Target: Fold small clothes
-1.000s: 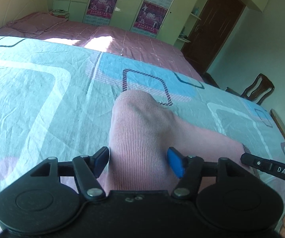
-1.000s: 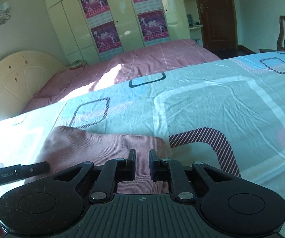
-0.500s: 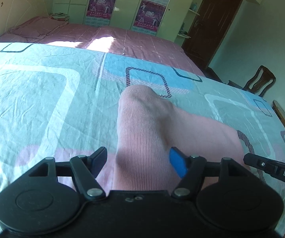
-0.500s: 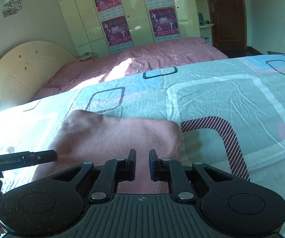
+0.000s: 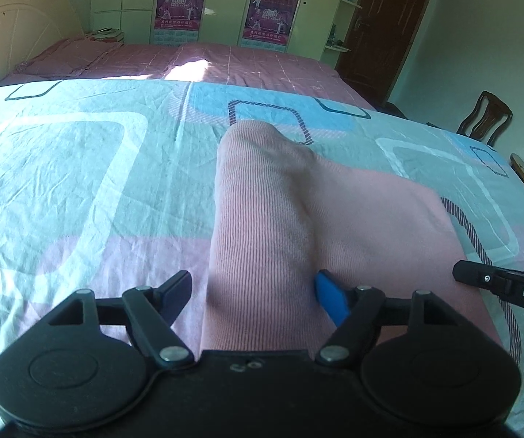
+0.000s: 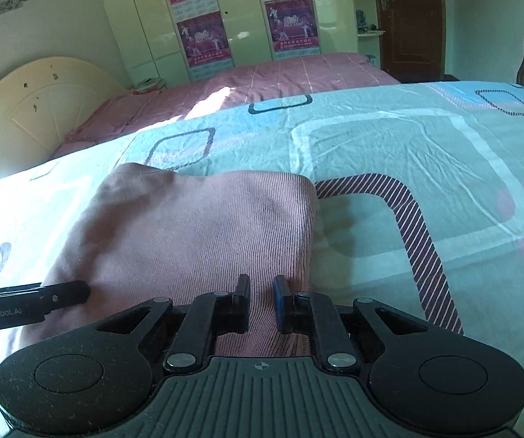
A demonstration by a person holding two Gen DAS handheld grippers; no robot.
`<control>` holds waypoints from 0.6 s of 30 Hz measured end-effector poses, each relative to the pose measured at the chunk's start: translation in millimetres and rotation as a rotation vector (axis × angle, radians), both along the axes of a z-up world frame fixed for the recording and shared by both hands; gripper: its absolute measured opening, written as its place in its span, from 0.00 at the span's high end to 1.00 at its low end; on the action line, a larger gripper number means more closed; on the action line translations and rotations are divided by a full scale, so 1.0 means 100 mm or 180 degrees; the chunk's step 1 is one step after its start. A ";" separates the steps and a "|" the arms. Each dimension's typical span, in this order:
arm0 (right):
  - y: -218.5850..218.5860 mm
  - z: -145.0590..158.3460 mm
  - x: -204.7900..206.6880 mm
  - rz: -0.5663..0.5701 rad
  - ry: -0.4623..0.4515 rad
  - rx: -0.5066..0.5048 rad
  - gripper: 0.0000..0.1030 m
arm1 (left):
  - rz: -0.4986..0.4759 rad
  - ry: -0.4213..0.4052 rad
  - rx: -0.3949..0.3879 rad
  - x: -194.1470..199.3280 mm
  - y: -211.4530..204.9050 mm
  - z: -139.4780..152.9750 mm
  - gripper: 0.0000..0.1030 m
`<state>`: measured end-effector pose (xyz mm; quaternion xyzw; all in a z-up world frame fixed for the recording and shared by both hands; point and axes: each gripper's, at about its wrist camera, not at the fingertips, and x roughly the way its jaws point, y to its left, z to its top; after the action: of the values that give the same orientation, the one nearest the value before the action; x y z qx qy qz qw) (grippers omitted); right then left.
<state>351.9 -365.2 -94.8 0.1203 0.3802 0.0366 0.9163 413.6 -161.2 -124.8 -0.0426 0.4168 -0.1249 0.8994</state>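
A pink ribbed garment (image 5: 371, 219) lies folded on the patterned bedsheet (image 5: 79, 168). One strip of it rises as a ridge toward my left gripper (image 5: 252, 281). The jaws of this gripper are opening. The ridge runs between them, the blue pad (image 5: 329, 299) is at its side and the dark pad (image 5: 178, 288) stands clear of it. In the right wrist view the garment (image 6: 196, 226) runs up to my right gripper (image 6: 262, 284), whose narrow jaws pinch its near edge. Each gripper's tip shows in the other view: the right gripper (image 5: 461, 275), the left gripper (image 6: 83, 292).
A second bed with a pink cover (image 5: 207, 62) lies behind, with a cream headboard (image 6: 35, 109) at its left. Wardrobe doors with posters (image 6: 203, 40) line the far wall. A wooden chair (image 5: 484, 116) and a dark door (image 5: 382, 25) stand at the right.
Both grippers have drawn back toward me, so more of the garment shows ahead of them. The left jaws have spread wider. The right jaws keep the same narrow gap.
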 end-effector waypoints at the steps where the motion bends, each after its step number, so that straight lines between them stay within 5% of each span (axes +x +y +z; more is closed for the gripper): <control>1: 0.01 0.04 -0.04 0.0035 -0.0019 -0.0006 0.87 | -0.0005 -0.0010 0.0002 -0.02 0.00 0.02 0.29; 9: 0.14 0.17 -0.46 0.0306 -0.0077 0.0020 0.87 | -0.0125 -0.0027 -0.0042 -0.32 0.03 0.11 0.29; 18: 0.13 -0.19 -0.76 0.0390 0.0152 -0.0269 0.88 | -0.0111 0.0050 -0.0051 -0.53 0.05 -0.08 0.26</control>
<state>276.0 -352.0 -114.2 0.0589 0.4097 0.0737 0.9073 360.2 -155.9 -133.0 -0.0434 0.4235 -0.1436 0.8934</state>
